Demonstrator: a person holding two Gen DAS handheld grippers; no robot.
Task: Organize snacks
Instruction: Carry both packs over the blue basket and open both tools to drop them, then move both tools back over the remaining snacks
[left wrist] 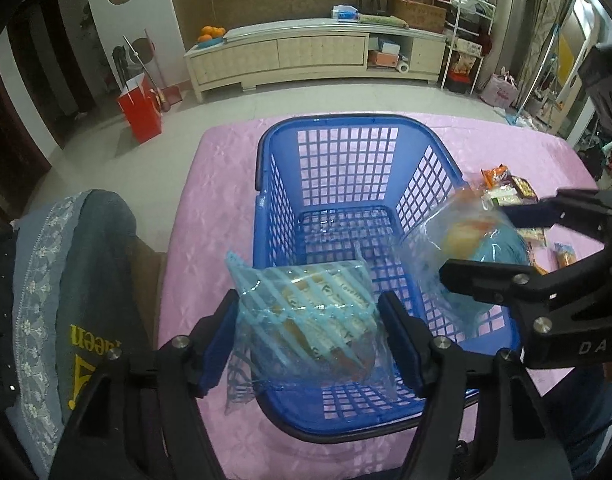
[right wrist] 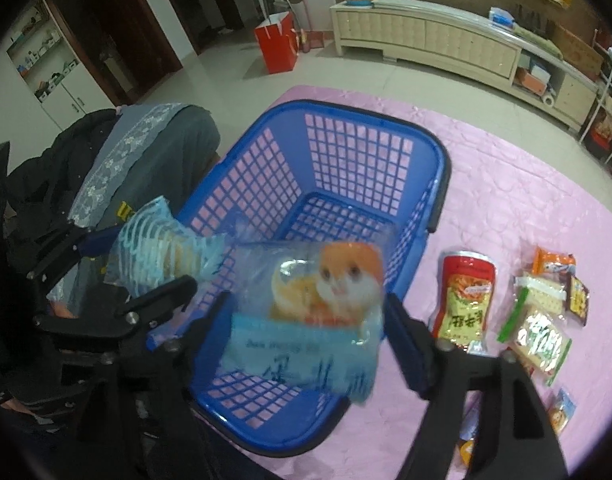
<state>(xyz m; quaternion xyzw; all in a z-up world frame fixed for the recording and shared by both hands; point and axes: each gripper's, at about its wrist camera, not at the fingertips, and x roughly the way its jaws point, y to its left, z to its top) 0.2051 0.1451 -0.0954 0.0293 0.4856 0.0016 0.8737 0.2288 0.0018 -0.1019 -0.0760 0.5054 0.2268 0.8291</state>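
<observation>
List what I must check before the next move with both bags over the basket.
1. Blue basket floor free: ok, nothing in it.
2. Cat-print bag over the basket: ok, inside the rim.
3. Right gripper clear of that bag: ok, gaps show at both pads.
4. Striped bag over the basket: cannot tell, it overlaps the near left rim.
5. Left gripper grip on the striped bag: cannot tell.
6. Loose snacks gathered: not ok, several lie on the pink cloth.
</observation>
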